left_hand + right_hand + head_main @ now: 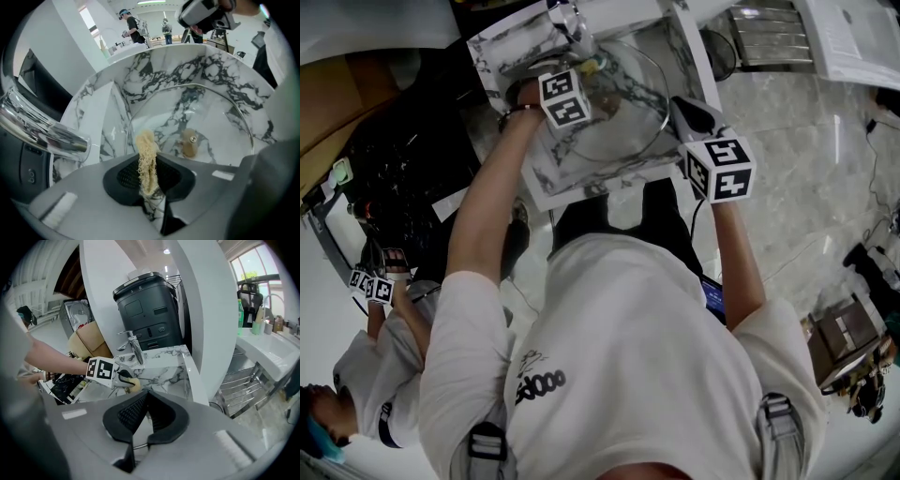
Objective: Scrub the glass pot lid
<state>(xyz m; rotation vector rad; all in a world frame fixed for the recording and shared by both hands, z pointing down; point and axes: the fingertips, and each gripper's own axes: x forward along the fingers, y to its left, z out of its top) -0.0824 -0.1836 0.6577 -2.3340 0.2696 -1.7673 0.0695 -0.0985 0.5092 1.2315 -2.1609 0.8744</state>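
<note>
Left gripper point(149, 161): jaws clamped on the yellow scrubber point(146, 150), above the glass.
Right gripper point(144, 401): jaws pinching the lid's right rim.
Glass lid point(211, 117): inside the marble sink point(164, 70), knob point(190, 143) showing.
Room: faucet point(37, 126) close on the left, sink walls all round.

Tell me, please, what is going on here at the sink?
A person holds a claw in each hand over a white marble-patterned basin. The left claw is shut on a yellowish fibrous scrubber, poised above the round glass pot lid sitting in the basin, near its tan knob. The right claw seems to pinch the lid's rim, steadying it. Whether the scrubber touches the glass is unclear.
</note>
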